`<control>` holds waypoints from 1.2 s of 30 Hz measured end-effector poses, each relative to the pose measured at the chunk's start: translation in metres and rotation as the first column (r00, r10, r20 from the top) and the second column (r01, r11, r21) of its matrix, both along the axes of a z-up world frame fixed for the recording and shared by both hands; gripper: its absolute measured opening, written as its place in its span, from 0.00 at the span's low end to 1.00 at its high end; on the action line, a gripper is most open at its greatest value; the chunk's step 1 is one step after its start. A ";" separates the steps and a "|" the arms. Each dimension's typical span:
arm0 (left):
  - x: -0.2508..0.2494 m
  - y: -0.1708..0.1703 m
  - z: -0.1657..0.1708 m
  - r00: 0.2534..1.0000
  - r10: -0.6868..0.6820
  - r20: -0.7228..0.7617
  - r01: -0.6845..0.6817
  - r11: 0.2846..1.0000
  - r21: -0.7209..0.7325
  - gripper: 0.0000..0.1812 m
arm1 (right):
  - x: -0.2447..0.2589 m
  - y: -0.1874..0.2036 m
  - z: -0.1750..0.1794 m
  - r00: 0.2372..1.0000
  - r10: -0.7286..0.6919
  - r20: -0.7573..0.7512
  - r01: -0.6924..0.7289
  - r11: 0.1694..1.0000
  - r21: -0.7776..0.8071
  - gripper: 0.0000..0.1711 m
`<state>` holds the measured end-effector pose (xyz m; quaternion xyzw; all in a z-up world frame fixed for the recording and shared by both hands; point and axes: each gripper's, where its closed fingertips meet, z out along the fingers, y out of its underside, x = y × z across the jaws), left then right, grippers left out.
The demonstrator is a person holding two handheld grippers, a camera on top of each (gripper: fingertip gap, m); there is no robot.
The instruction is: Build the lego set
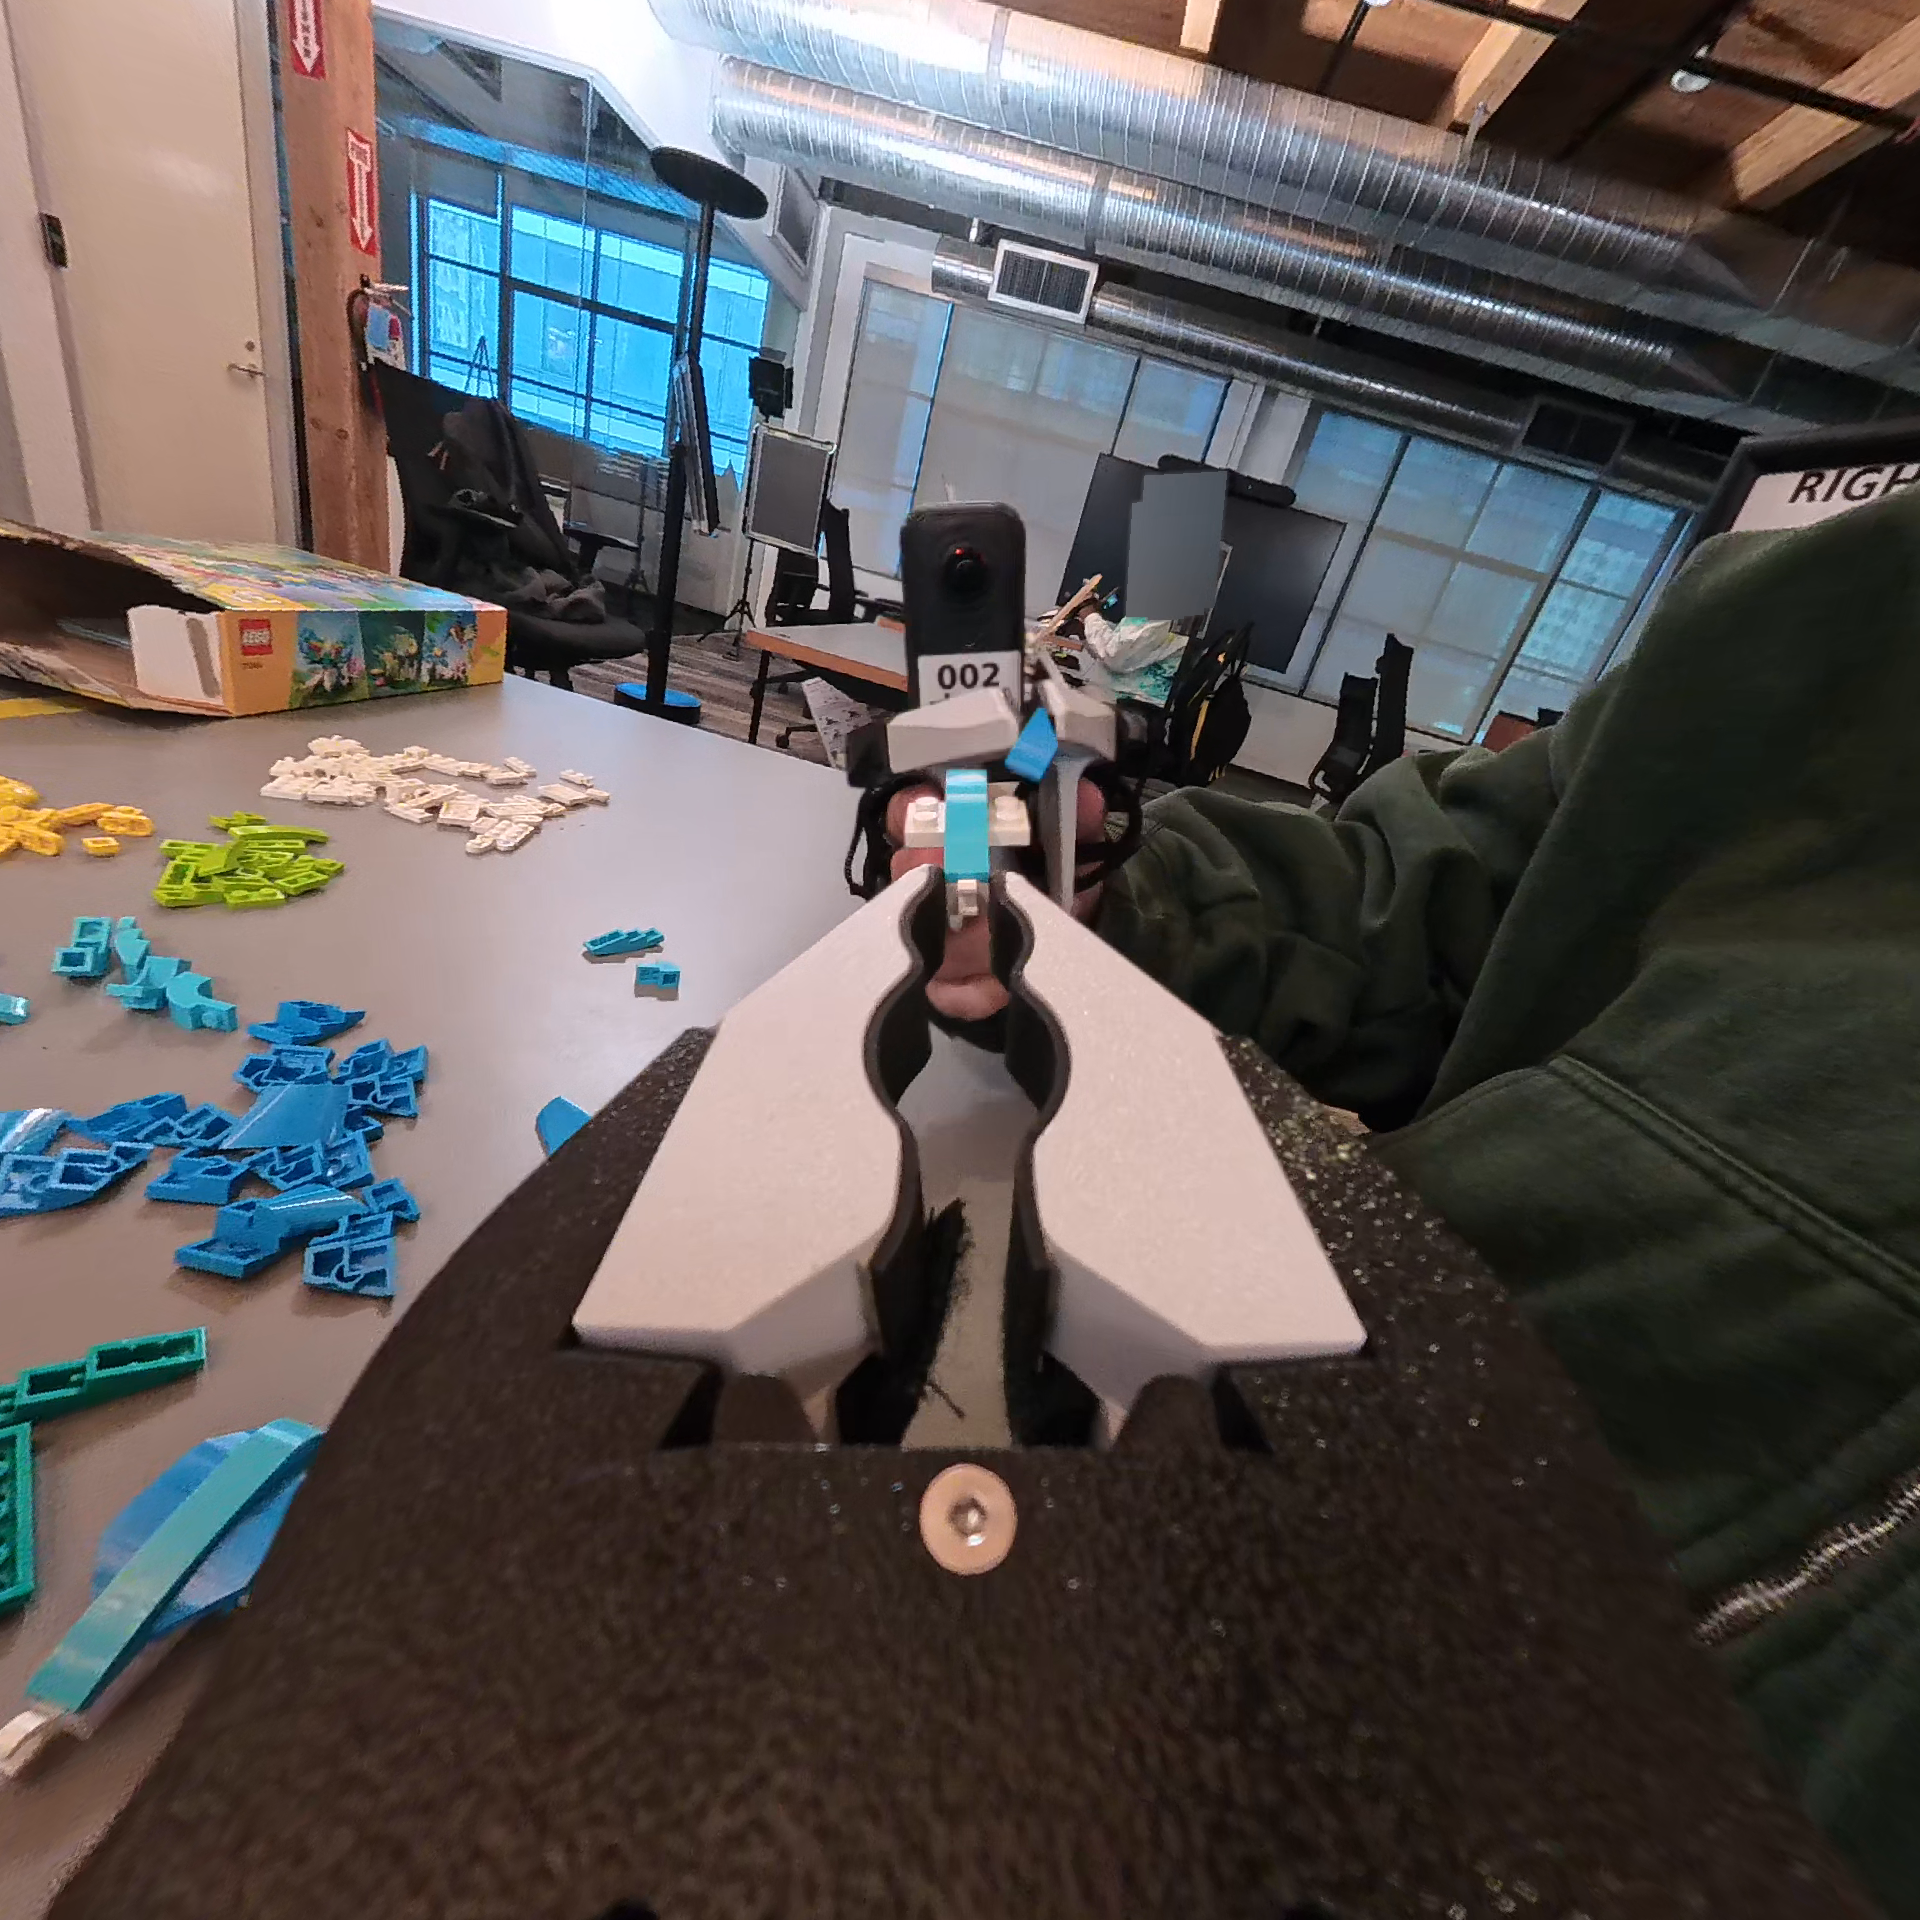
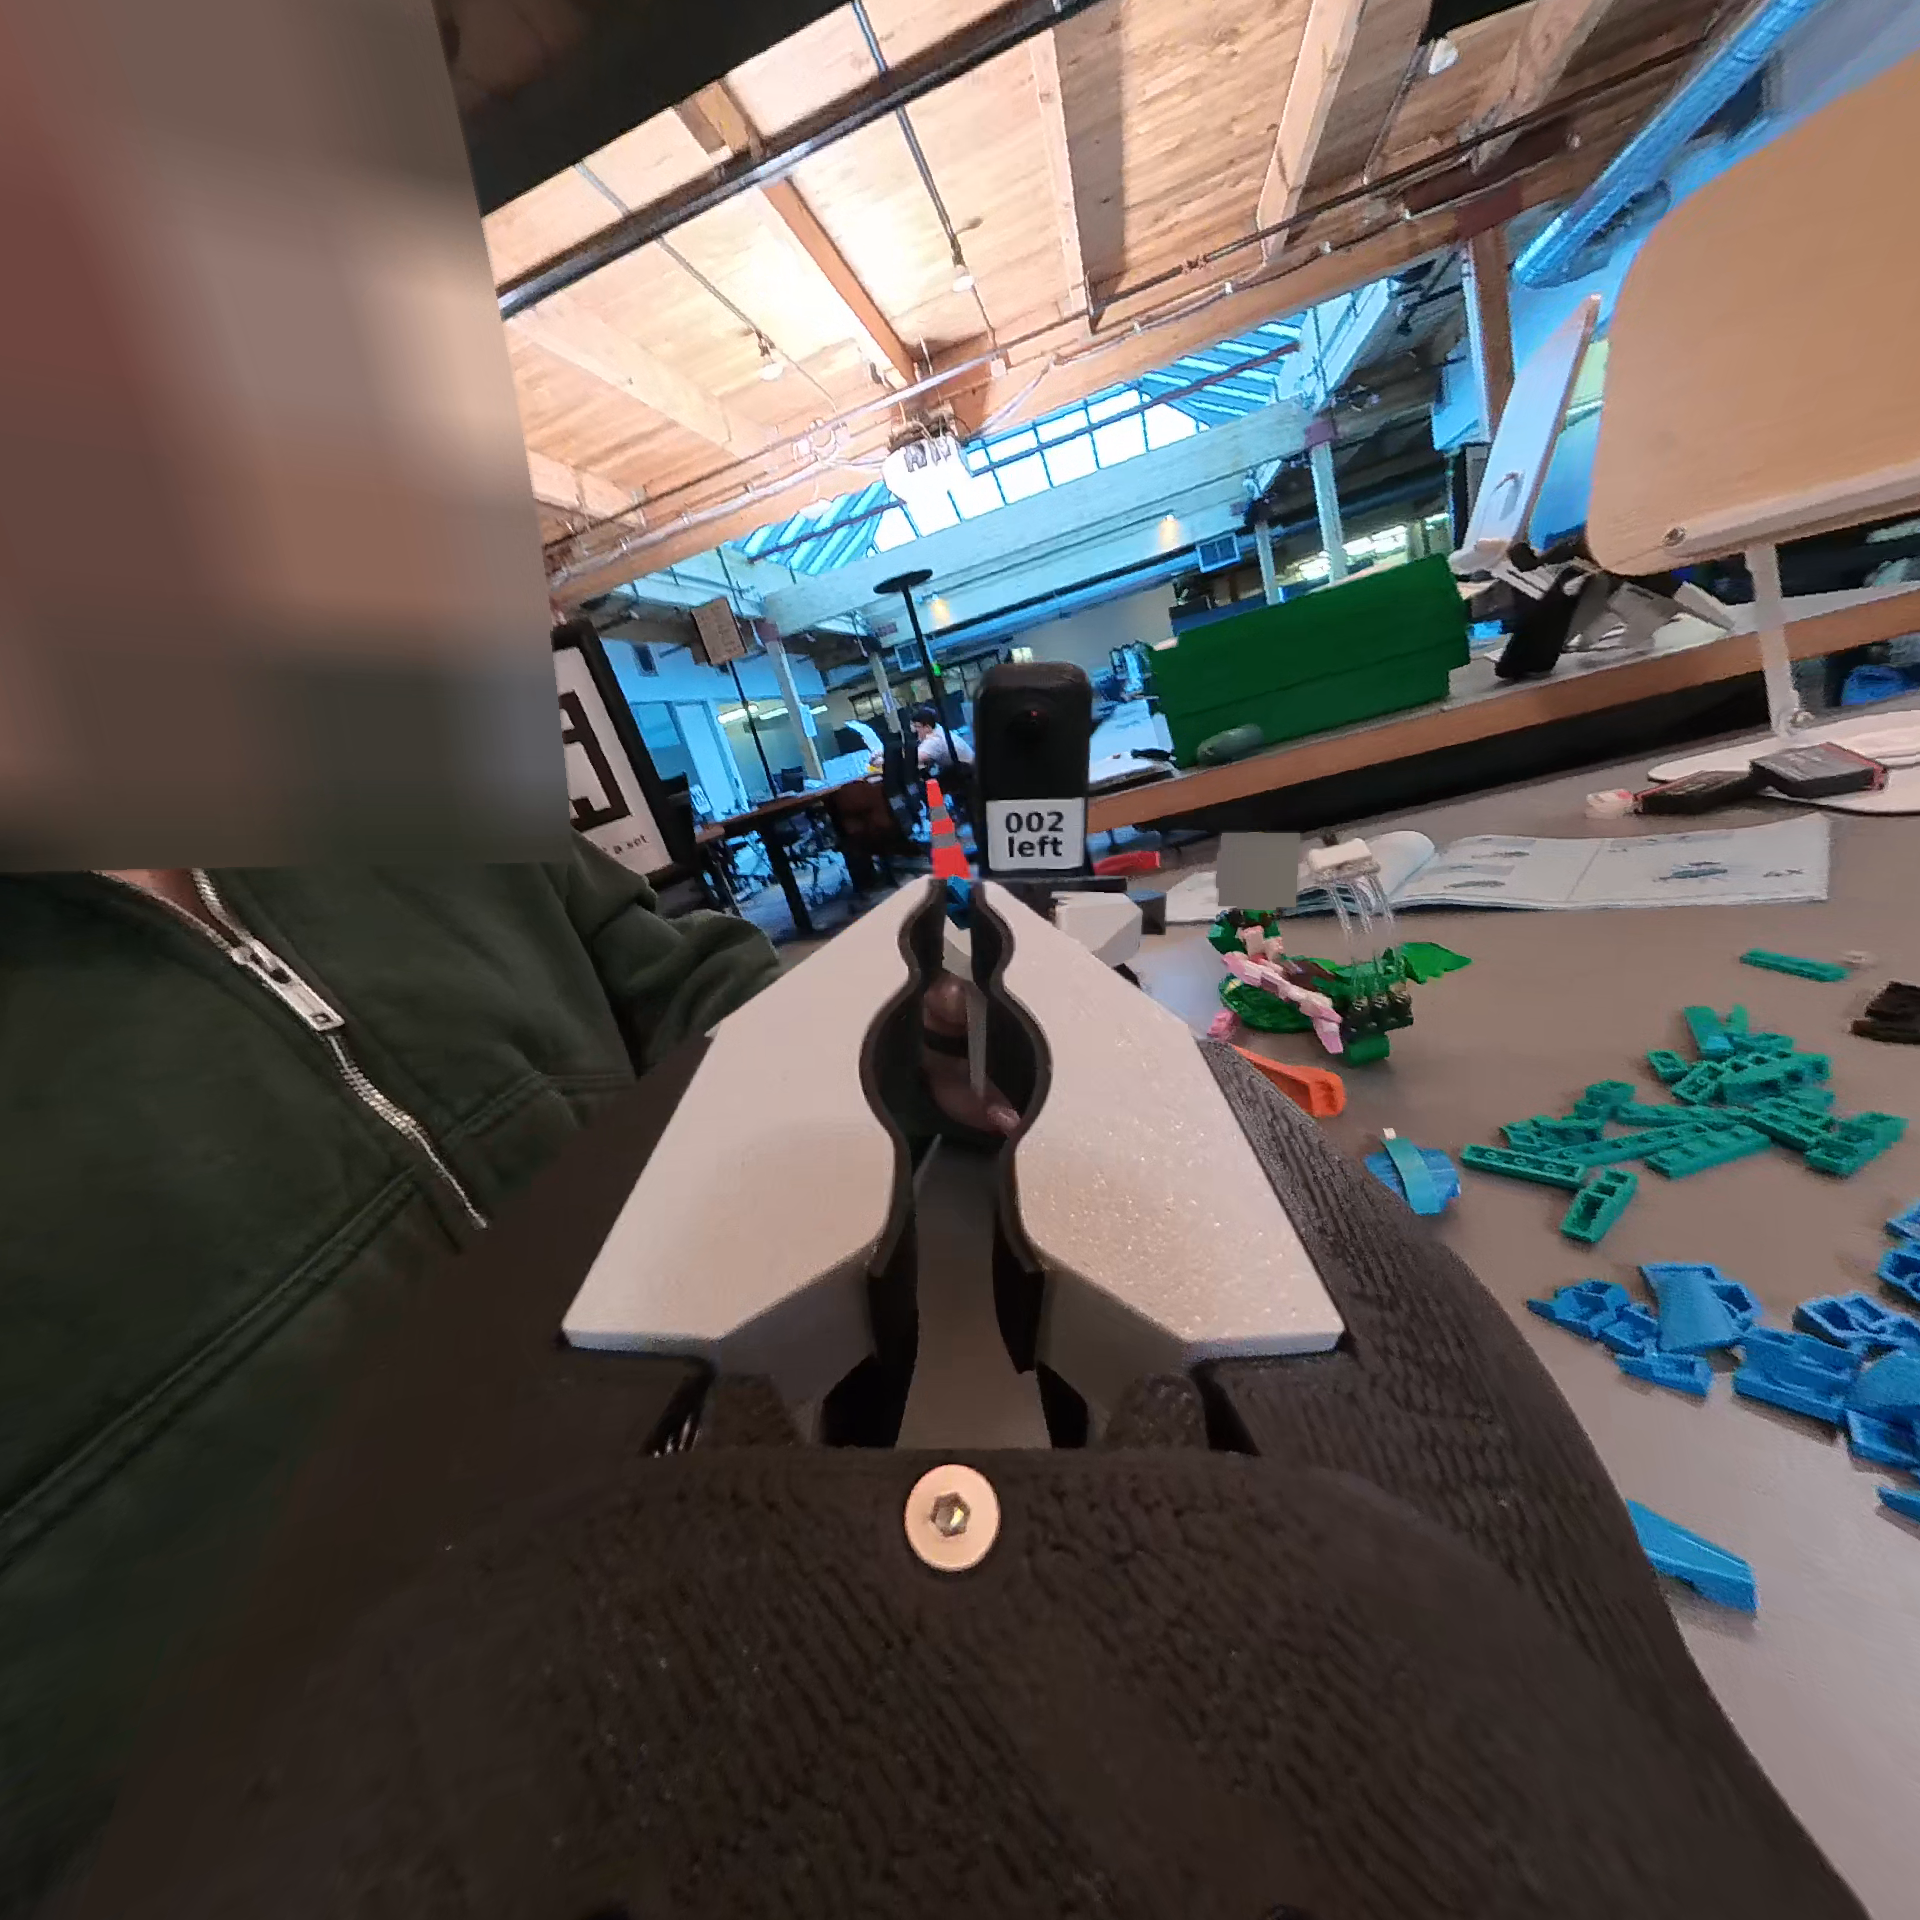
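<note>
Grey table (image 1: 540,997), both tongs clamping bricks.

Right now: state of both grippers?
Left gripper: shut on small white-and-blue assembly.
Right gripper: shut on blue piece.

Your right gripper (image 1: 1023,753) hides most of its blue piece (image 1: 1034,750), the teal plates (image 1: 62,1392) and blue brick pile (image 2: 1860,1340) run off-frame, and the far built model (image 2: 1320,987) is too small to resolve.
</note>
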<state>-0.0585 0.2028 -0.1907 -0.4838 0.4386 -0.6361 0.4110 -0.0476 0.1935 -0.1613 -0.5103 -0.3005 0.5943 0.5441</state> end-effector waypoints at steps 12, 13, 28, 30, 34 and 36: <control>-0.003 -0.003 0.005 0.998 -0.061 0.033 0.063 0.995 -0.076 0.03 | -0.001 -0.002 -0.002 1.000 -0.009 0.027 0.008 0.999 0.037 0.02; -0.003 -0.003 0.005 0.997 -0.065 0.036 0.068 0.994 -0.085 0.03 | -0.001 -0.002 -0.002 1.000 -0.008 0.029 0.007 0.999 0.037 0.02; -0.019 0.035 -0.002 0.993 0.082 -0.079 -0.083 0.996 -0.011 0.03 | 0.004 0.014 -0.032 0.955 -0.133 0.264 0.103 0.987 0.124 0.00; -0.023 0.043 -0.002 0.986 0.126 -0.106 -0.124 0.992 0.028 0.03 | 0.005 0.022 -0.063 0.866 -0.183 0.465 0.104 0.976 0.191 0.00; -0.029 0.052 -0.001 0.978 0.168 -0.125 -0.162 0.985 0.059 0.03 | 0.002 0.022 -0.118 0.630 -0.176 0.756 -0.034 0.967 0.253 0.00; -0.029 0.052 -0.002 0.977 0.168 -0.129 -0.161 0.985 0.059 0.03 | 0.000 0.020 -0.136 0.553 -0.147 0.820 -0.097 0.966 0.239 0.00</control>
